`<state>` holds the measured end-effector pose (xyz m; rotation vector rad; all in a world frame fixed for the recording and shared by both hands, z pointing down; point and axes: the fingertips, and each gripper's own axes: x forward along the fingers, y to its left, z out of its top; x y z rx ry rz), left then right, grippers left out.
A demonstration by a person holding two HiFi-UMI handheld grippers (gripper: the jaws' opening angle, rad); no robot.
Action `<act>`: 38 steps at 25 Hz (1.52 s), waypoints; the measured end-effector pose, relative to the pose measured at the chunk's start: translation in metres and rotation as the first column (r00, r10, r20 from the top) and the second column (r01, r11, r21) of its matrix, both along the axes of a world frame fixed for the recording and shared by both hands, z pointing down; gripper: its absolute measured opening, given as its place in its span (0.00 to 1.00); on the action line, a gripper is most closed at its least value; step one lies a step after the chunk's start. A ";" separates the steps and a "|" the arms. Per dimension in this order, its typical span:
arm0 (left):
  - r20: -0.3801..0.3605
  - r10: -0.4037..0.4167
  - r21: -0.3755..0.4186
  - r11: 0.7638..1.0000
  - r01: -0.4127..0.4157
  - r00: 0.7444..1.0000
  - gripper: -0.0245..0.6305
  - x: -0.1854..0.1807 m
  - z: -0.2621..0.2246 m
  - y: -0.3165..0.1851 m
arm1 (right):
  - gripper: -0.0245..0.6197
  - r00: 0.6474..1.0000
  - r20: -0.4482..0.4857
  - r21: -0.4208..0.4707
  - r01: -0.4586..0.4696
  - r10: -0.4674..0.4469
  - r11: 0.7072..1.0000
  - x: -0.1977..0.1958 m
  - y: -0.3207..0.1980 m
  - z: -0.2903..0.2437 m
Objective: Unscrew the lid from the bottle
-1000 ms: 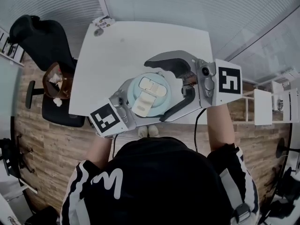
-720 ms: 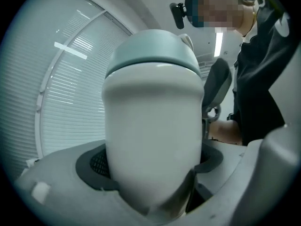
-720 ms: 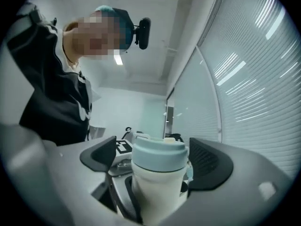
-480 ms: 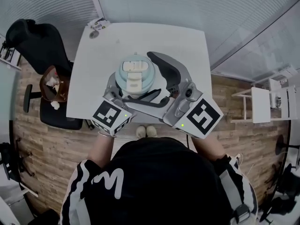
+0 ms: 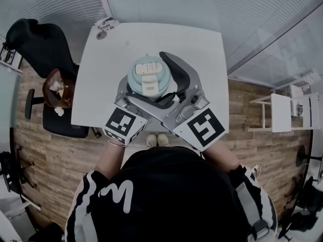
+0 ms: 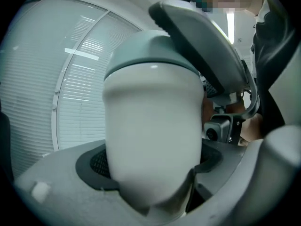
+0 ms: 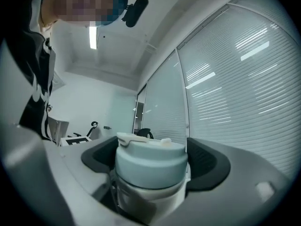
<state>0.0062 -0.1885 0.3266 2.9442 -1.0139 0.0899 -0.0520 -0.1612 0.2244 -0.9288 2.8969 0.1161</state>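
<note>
A white bottle (image 6: 153, 140) with a pale blue flip-top lid (image 5: 148, 73) is held upright over the white table (image 5: 121, 44). My left gripper (image 6: 150, 178) is shut on the bottle's body below the lid, and its marker cube (image 5: 125, 125) points toward the person. My right gripper (image 7: 151, 160) reaches in from the right at lid height. Its dark pads (image 7: 204, 163) flank the lid (image 7: 150, 160) and the jaws are closing, with a thin gap still showing beside the lid. One right jaw (image 6: 207, 51) curves past the lid in the left gripper view.
A black office chair (image 5: 40, 44) with a brown object (image 5: 58, 92) beside it stands left of the table. A small item (image 5: 105, 27) lies at the table's far left corner. White shelving (image 5: 282, 114) stands at the right on the wood floor.
The right gripper swung from the bottle's right side to the near side, its jaws now around the lid. The bottle and left gripper shifted slightly away over the table.
</note>
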 end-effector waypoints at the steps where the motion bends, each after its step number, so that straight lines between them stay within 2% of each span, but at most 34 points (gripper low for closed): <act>1: -0.001 0.008 0.001 1.000 -0.008 1.000 0.73 0.000 0.000 0.002 | 0.73 1.000 0.006 -0.003 0.022 -0.022 1.000 0.000 0.001 0.000; 6: -0.009 0.097 0.001 0.995 -0.097 0.995 0.72 0.006 -0.005 0.012 | 0.73 0.986 0.012 -0.001 0.166 -0.166 0.986 0.003 0.011 -0.005; 10: 0.008 0.208 0.003 0.978 -0.208 0.978 0.73 0.011 -0.005 0.029 | 0.73 0.937 -0.012 0.000 0.350 -0.350 0.937 0.005 0.027 -0.006; 12: 0.016 0.265 0.014 0.964 -0.265 0.964 0.73 0.014 -0.010 0.037 | 0.73 0.900 -0.032 -0.018 0.435 -0.435 0.900 0.006 0.035 -0.005; 15: 0.025 0.344 0.012 0.939 -0.344 0.939 0.73 0.020 -0.011 0.050 | 0.73 0.820 -0.044 -0.030 0.570 -0.571 0.821 0.011 0.048 -0.005; 19: 0.022 0.412 0.001 0.911 -0.412 0.911 0.73 0.027 -0.014 0.063 | 0.73 0.720 -0.070 -0.032 0.690 -0.691 0.723 0.017 0.061 -0.007; 24: 0.033 0.523 -0.037 0.852 -0.522 0.852 0.73 0.031 -0.011 0.077 | 0.73 0.560 -0.089 -0.049 0.824 -0.824 0.565 0.022 0.073 -0.006; 27: 0.012 0.585 -0.056 0.810 -0.584 0.811 0.73 0.034 -0.009 0.090 | 0.73 0.471 -0.074 -0.057 0.878 -0.879 0.475 0.026 0.081 -0.004; 31: -0.002 0.629 -0.054 0.776 -0.628 0.777 0.73 0.038 -0.013 0.100 | 0.73 0.367 0.004 -0.024 0.930 -0.930 0.367 0.031 0.089 -0.011; 36: -0.014 0.669 -0.050 0.742 -0.668 0.744 0.73 0.039 -0.016 0.105 | 0.73 0.251 0.085 0.019 0.967 -0.964 0.253 0.037 0.089 -0.016; 38: -0.011 0.680 -0.054 0.732 -0.680 0.733 0.73 0.038 -0.016 0.107 | 0.73 0.219 0.085 0.032 0.974 -0.972 0.222 0.036 0.092 -0.018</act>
